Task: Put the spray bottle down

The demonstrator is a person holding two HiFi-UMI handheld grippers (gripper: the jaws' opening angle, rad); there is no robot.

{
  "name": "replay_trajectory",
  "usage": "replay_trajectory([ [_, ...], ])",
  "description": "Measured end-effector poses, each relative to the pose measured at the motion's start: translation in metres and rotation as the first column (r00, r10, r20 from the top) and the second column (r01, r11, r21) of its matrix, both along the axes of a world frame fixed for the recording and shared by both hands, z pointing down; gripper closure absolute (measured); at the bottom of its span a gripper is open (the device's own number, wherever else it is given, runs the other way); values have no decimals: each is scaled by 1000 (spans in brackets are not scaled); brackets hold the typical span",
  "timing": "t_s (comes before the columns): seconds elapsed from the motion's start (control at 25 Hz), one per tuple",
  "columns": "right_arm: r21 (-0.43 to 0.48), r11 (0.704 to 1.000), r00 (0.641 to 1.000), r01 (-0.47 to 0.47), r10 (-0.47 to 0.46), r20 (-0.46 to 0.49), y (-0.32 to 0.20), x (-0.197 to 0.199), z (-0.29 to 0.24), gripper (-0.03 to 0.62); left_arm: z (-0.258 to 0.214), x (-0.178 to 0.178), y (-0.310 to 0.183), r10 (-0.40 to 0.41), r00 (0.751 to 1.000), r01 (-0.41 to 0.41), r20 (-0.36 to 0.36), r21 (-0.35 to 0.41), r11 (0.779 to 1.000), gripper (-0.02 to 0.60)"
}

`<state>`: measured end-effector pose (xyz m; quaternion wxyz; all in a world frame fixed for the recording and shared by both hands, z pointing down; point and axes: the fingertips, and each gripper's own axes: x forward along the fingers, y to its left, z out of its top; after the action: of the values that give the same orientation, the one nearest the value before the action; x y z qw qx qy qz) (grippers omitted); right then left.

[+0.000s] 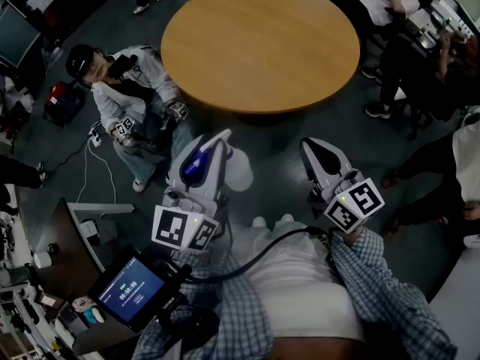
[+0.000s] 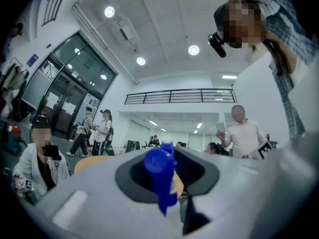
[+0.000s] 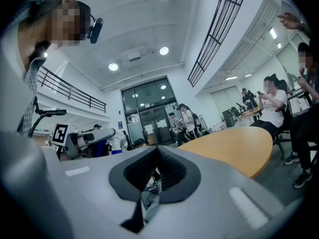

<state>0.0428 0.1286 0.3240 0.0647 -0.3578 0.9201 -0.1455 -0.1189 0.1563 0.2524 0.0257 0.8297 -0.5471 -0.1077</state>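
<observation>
while the left claw point(image 1: 217, 145) clamps the blue-nozzled spray bottle point(image 2: 160, 176), the grey right claw point(image 3: 155, 173) is closed, empty.

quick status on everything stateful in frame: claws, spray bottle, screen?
left claw: shut on the spray bottle's blue head
spray bottle: held in the air, not yet set down on the round table
right claw: shut, nothing between the jaws
screen: on, showing a timer
</observation>
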Motion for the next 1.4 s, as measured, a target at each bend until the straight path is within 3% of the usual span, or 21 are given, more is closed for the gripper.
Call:
replay_trajectory([
  [1.08, -38, 997, 997, -63, 64, 30, -11, 27, -11, 588, -15, 16, -9, 12, 1000, -12, 5, -5, 1000, 488],
  [1.4, -47, 997, 997, -61, 63, 42, -6, 77, 22, 588, 8, 56, -11, -24, 999, 25, 44, -7, 1000, 488],
])
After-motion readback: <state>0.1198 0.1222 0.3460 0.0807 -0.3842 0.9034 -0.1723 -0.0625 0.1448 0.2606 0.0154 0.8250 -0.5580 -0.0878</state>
